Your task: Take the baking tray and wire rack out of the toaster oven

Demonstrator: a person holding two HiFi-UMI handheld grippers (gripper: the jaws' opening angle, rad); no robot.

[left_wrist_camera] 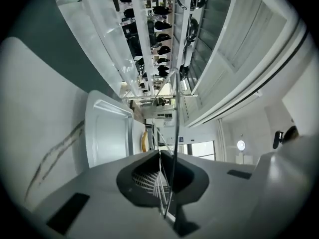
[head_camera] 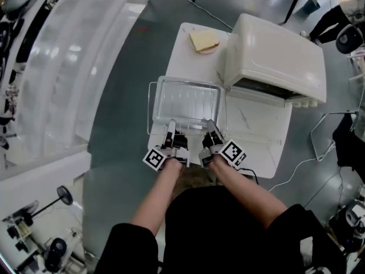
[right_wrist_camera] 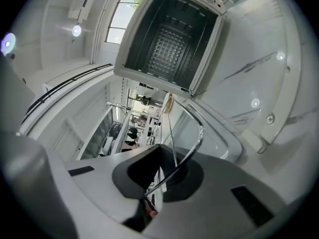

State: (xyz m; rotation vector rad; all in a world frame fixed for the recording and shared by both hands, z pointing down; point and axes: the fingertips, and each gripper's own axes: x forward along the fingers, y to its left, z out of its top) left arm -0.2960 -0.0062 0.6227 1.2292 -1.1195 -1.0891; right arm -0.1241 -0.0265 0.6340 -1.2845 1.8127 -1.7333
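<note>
The left gripper (head_camera: 170, 129) and right gripper (head_camera: 211, 128) are both closed on the near edge wire of the rack (head_camera: 150, 104). The tray (head_camera: 185, 99) lies on the rack. Both items are outside the oven (head_camera: 279, 50), beside it and over the table (head_camera: 256, 150), and the right gripper view shows the oven cavity open and empty. Removal therefore appears complete; what seems to remain is to set the load down on the table, if it is not yet resting there, and to release both grips.
</note>
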